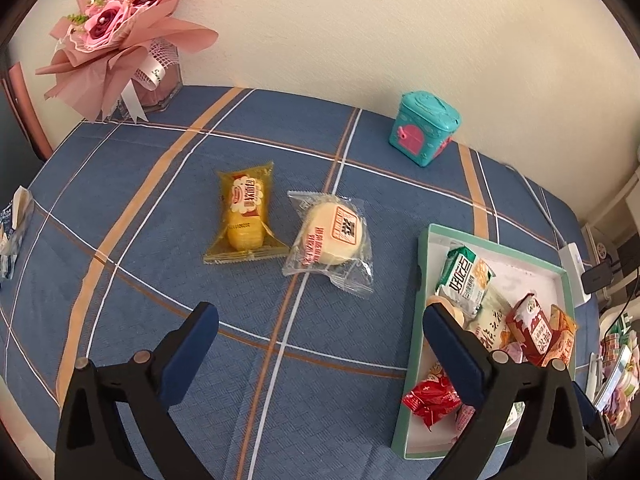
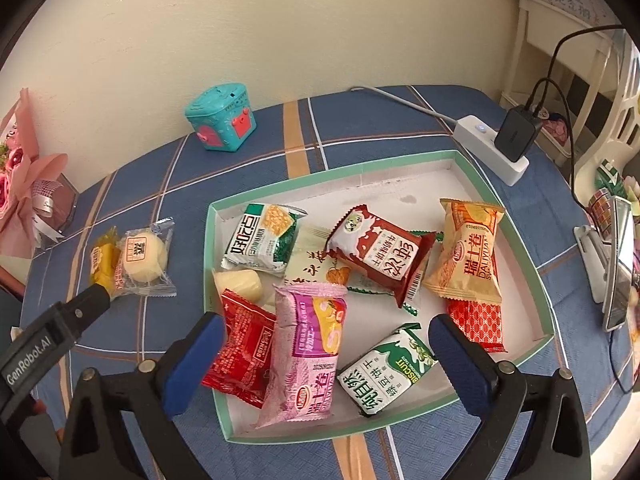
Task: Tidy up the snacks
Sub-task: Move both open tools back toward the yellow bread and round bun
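Observation:
On the blue plaid cloth lie two loose snacks: a yellow cake packet (image 1: 244,216) and a pale round pastry in clear wrap (image 1: 332,236). My left gripper (image 1: 320,320) hangs open just short of them, nothing between its fingers. To its right a green-rimmed white tray (image 1: 424,248) holds several packets. My right gripper (image 2: 326,328) is open above the tray (image 2: 210,248), and its pads touch nothing. Below it lie a pink packet (image 2: 308,344), a red packet (image 2: 244,356) and a green-and-white biscuit packet (image 2: 384,372). One left finger (image 2: 96,296) shows beside the pastry (image 2: 144,260).
A teal toy box (image 1: 424,132) stands by the back wall. A pink bouquet (image 1: 116,36) fills the far left corner. A white power strip with a black charger (image 2: 492,148) lies behind the tray. A phone on a stand (image 2: 616,268) is at the right edge.

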A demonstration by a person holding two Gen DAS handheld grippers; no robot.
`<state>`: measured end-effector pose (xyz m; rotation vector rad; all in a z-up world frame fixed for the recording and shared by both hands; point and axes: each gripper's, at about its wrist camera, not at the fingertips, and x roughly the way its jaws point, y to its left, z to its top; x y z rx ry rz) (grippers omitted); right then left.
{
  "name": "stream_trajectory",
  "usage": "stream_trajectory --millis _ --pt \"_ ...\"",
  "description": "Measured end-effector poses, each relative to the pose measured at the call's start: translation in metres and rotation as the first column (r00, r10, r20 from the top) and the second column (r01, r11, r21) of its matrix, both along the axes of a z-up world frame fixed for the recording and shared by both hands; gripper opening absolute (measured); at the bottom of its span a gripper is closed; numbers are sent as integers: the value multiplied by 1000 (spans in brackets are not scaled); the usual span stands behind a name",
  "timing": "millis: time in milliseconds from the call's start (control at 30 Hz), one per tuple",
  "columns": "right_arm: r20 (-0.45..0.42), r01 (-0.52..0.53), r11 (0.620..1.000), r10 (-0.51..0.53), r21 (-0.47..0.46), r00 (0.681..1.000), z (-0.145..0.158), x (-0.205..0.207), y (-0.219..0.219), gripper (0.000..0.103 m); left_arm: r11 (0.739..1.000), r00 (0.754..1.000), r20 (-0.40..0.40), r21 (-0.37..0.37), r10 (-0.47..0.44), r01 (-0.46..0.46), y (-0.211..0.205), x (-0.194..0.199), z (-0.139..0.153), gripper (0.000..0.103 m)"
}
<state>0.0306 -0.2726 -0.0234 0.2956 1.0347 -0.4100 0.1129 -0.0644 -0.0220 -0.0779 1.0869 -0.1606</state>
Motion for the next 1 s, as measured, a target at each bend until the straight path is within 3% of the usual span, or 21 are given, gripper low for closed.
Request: stream_trajectory --millis 333,600,800,1000 --pt "14 -50 999 51 -17 999 0 6 17 103 997 998 17 -46 62 -61 30 10 2 102" --pt "48 -174 985 174 -11 984 3 18 54 103 991 988 76 -15 133 -132 77 21 15 102" --pt "57 -241 970 240 20 969 1 29 82 103 970 969 41 -26 244 -244 125 33 6 102" --pt "73 -278 960 274 44 959 1 45 103 103 945 950 -29 -94 312 -313 150 44 -9 102"
